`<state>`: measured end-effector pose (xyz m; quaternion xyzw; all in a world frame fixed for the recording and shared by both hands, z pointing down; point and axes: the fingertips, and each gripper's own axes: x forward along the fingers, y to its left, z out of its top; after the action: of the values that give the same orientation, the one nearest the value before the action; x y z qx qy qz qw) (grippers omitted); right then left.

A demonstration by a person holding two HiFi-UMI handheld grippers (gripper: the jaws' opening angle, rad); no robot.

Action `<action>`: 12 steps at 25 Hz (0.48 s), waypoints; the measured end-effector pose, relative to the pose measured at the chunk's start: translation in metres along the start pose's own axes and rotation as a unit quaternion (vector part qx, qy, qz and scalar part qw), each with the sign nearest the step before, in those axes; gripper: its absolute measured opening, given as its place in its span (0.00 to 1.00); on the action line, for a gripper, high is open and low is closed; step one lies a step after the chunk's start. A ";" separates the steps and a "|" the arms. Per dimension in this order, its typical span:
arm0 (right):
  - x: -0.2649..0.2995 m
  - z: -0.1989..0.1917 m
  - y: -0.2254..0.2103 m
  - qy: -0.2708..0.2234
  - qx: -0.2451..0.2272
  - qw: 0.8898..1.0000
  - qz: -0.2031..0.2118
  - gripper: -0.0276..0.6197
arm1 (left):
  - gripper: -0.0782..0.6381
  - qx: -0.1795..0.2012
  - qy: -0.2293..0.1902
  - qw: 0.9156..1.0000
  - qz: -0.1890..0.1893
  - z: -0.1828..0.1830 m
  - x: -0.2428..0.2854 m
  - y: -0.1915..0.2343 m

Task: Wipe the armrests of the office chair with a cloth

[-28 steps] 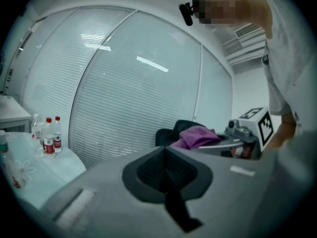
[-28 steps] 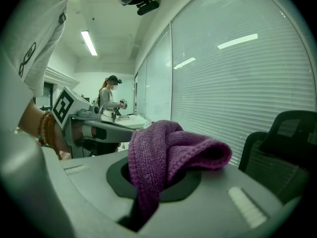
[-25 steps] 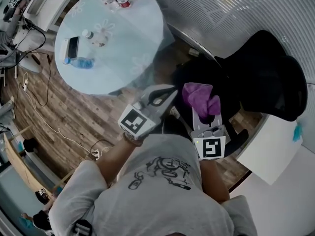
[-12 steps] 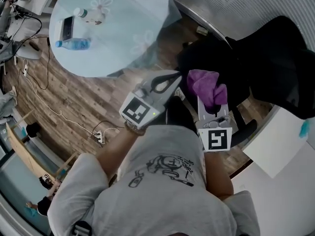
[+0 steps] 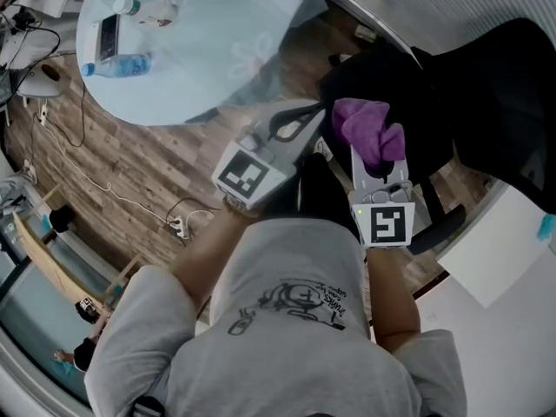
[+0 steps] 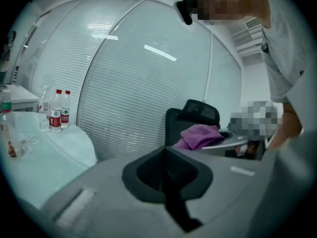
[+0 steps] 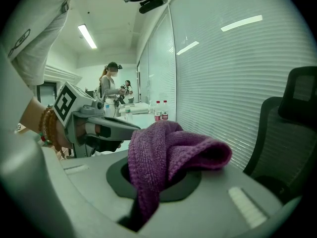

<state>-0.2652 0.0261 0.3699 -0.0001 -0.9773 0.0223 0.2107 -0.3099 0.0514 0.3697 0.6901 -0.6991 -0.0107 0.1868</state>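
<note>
Cloth (image 5: 365, 133) clamped in rt hand-held gripper (image 5: 375, 165), chair (image 5: 486, 102) beside

The shirt print (image 5: 291, 307) and bottle labels (image 6: 56, 117) cannot be read.

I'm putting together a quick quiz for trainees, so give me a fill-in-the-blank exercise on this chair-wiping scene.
The right gripper is shut on a ____ knitted cloth. The left gripper, jaws together, holds ____. The black office chair stands ahead, to the person's ____. The clear plastic bottle on the round pale-blue table lies on its ____.
Missing words: purple; nothing; right; side.
</note>
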 end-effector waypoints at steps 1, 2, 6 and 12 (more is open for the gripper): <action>0.004 -0.004 0.000 0.001 -0.001 1.000 0.001 0.09 | 0.11 0.002 0.000 1.000 0.000 -0.005 0.002 0.002; 0.008 -0.009 -0.001 0.003 -0.004 1.000 0.003 0.09 | 0.11 0.002 0.000 1.000 0.001 -0.010 0.004 0.005; 0.025 -0.027 -0.003 0.013 -0.019 1.000 0.010 0.09 | 0.11 -0.005 0.006 1.000 0.007 -0.030 0.011 0.014; 0.052 -0.055 -0.008 0.022 -0.024 0.999 0.015 0.09 | 0.11 -0.007 0.010 1.000 0.013 -0.057 0.019 0.028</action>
<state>-0.2892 0.0212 0.4420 -0.0203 -0.9726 0.0019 0.2315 -0.3204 0.0477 0.4352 0.6800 -0.7057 -0.0063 0.1990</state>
